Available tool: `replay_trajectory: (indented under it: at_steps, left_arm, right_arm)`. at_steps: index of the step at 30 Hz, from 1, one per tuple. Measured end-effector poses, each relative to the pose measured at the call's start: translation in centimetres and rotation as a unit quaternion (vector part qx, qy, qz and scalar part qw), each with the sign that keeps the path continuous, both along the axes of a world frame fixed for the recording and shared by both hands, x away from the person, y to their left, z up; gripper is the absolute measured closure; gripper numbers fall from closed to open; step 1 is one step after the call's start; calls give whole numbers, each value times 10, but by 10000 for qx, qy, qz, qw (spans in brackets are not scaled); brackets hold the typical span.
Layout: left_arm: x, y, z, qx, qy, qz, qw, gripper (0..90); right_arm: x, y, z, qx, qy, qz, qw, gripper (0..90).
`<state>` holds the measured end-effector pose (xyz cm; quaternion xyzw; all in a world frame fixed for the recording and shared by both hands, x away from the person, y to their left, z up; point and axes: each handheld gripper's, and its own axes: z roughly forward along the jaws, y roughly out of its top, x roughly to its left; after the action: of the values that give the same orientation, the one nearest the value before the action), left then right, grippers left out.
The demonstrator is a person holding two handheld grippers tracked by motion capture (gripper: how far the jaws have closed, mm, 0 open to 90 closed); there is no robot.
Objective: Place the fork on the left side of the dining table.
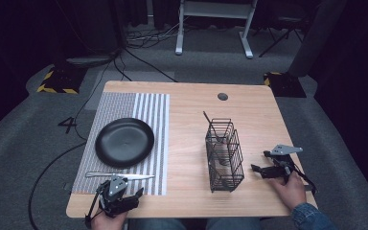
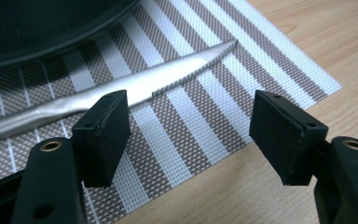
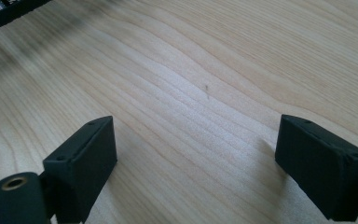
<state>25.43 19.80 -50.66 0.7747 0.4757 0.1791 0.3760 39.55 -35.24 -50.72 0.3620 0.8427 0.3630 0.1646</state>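
This looks like a lab or recording studio rather than a home. A lone wooden table (image 1: 249, 103) stands on grey carpet (image 1: 24, 124), ringed by dark curtains or walls, though the background is too dim to be sure which. Black cables (image 1: 124, 62) snake across the floor, yellow-and-black hazard-striped blocks (image 1: 57, 82) sit at the corners, and the white legs of a frame or desk (image 1: 213, 26) stand behind. A mark like the number 4 (image 1: 68, 124) is on the carpet.
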Motion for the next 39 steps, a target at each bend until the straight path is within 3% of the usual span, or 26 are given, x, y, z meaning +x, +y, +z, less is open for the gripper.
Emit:
replay_trajectory:
  at_steps: [6,10,14,19,24,28,39]
  left_arm:
    - [-2,-3,16,-74,-144,-76,9998,302]
    - [0,-5,25,-132,-56,-59,9999,308]
    - [6,-11,43,-406,35,-117,9991,321]
    - [15,-23,60,-382,-85,-284,9988,324]
    - [26,-28,65,-425,-39,-350,9985,324]
    - [37,-29,77,-731,-139,-421,9963,326]
    - [63,-45,109,-997,-416,-597,9924,346]
  right_arm:
    - [0,0,0,4,-1,4,10000,127]
    - [0,0,0,5,2,7,10000,127]
    - [0,0,0,-1,-1,7,10000,127]
    - [0,0,0,1,-1,9,10000,127]
    - [0,0,0,3,0,8,10000,127]
    - [0,0,0,3,0,5,10000,127]
    - [0,0,0,3,1,9,10000,127]
